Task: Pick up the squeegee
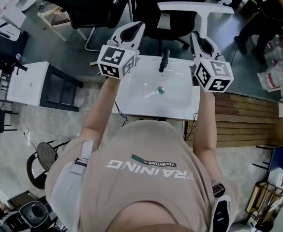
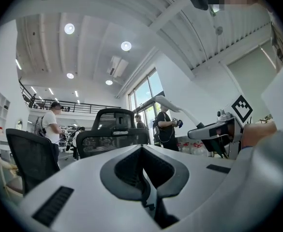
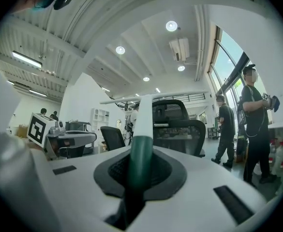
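While the person stands over the white counter [image 1: 131, 98] with its shallow basin, both arms are raised and the squeegee [image 1: 195, 7] is up in the air, well clear of the basin. The right claw [image 1: 202, 38] is clamped on it: in the right gripper view the dark green handle [image 3: 141, 164] sits squeezed between the two jaws of that claw [image 3: 140, 154], and the white stem rises from it to the long white blade, which from the head view lies crosswise above a black office chair [image 1: 175, 21]. The left claw [image 1: 130, 32] holds nothing; in the left gripper view its jaws [image 2: 142, 151] are pressed together with no gap and nothing between them. That same view catches the squeegee [image 2: 177, 108] off to the right, slanting up from the other claw. Each claw carries its marker cube, the left one [image 1: 116, 61] over the counter's left edge and the right one [image 1: 213, 75] over its right edge. A black faucet [image 1: 164, 61] stands at the far rim of the basin, with the drain [image 1: 160, 90] near the middle. Wooden slats [image 1: 247, 120] lie on the floor to the right. Other people stand about the room behind the chairs.
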### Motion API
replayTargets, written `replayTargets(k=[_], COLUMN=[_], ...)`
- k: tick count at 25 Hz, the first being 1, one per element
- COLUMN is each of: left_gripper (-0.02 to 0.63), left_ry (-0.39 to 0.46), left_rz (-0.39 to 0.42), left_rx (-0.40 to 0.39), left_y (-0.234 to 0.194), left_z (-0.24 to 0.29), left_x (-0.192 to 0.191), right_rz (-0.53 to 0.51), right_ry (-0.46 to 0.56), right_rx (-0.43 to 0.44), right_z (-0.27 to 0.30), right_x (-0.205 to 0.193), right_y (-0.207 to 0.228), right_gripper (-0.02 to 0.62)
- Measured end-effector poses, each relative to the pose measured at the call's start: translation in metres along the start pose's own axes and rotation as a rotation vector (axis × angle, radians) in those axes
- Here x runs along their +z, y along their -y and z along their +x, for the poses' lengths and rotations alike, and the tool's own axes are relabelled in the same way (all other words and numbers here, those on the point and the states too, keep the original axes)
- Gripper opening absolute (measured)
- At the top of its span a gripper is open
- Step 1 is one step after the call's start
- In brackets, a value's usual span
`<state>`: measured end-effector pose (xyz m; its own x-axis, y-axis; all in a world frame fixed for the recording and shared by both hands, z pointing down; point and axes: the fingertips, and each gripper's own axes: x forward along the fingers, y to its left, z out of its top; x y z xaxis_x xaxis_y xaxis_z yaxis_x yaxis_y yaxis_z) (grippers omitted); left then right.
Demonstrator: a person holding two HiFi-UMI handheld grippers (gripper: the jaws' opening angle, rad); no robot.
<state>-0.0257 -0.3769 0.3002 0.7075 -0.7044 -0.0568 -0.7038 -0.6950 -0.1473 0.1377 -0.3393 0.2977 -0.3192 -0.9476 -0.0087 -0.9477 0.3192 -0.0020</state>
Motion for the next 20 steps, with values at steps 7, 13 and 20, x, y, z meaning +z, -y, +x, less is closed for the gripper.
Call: replayTargets(k=[7,13,20], left_gripper=[0.014,0.014,0.014], left_ry=[-0.004,0.015,0.023], left_rz=[0.005,0.041,0.043], left_rx=[-0.005,-0.016,-0.032], left_y=[0.0,0.005,0.011], left_z=[0.012,0.014,0.016], left_x=[0.019,0.039,0.05], right_rz=[-0.002,-0.023,-0.031], right_ry=[0.028,0.058,0.084], right_rx=[-0.011,-0.011,-0.023], right_z=[0.0,-0.002,-0.005], right_x=[0.017,0.036,0.05], right_y=[0.007,0.01,0.015], right_gripper=[0.046,0.046,0.046])
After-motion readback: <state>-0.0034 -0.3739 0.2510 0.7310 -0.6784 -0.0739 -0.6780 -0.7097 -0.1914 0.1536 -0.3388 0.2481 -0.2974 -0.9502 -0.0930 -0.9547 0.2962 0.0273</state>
